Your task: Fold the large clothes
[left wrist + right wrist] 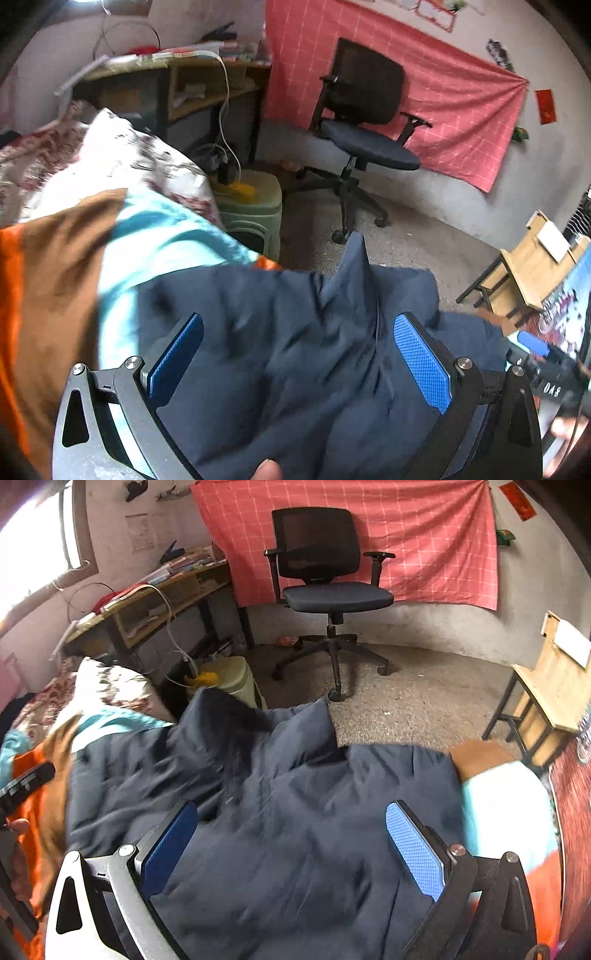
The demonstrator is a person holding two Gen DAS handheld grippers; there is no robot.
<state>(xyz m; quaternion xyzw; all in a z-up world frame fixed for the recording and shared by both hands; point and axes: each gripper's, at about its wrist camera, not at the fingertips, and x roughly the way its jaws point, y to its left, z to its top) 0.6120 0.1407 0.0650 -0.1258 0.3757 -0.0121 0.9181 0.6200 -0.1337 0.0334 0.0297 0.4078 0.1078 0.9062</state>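
Both claws, left and right, hung open over the navy padded jacket, whose bulky filling risked slipping off the bed edge.

Navy jacket motion-blurred, bottom cut off

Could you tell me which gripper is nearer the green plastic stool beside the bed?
Left. The left gripper sits over the jacket toward the stool; the right gripper is farther right.
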